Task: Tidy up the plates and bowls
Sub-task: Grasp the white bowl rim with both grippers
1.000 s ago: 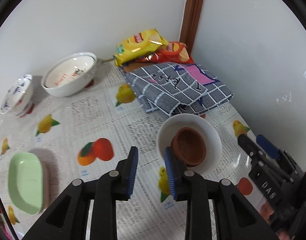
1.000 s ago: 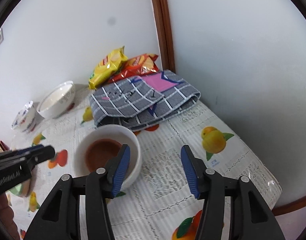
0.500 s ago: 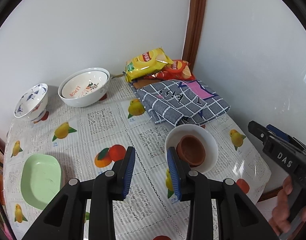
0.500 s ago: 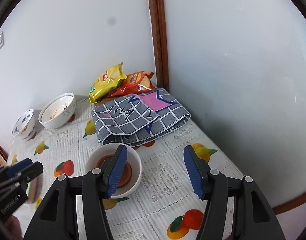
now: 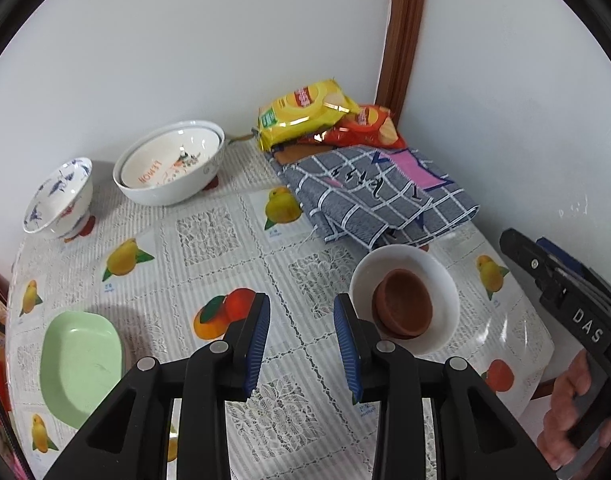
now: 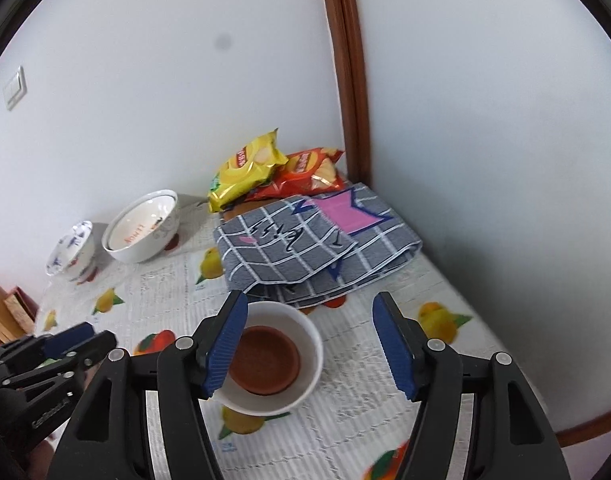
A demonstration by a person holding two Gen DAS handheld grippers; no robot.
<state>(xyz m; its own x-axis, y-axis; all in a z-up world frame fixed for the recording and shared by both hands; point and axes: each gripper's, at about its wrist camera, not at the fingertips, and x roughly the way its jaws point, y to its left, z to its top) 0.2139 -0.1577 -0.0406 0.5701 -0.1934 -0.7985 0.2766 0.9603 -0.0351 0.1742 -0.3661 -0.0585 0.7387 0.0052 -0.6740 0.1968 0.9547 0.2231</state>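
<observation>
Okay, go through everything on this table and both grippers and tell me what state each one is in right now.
Left gripper: open, empty.
Right gripper: jaws opening, nothing between them.
White bowl: upright, holds the brown dish.
Brown dish: nested, tilted.
Lemon bowl: tilted, nested in another bowl.
Blue-patterned bowl: tilted, empty.
Green dish: upright, empty.
Checked cloth: folded.
Yellow chip bag: sealed.

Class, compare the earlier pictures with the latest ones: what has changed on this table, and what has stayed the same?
Both grippers have pulled up and back from the table, so more of it shows. The right gripper is opening its jaws, empty. The left gripper holds nothing. The brown dish stays inside the white bowl; nothing else moved.
</observation>
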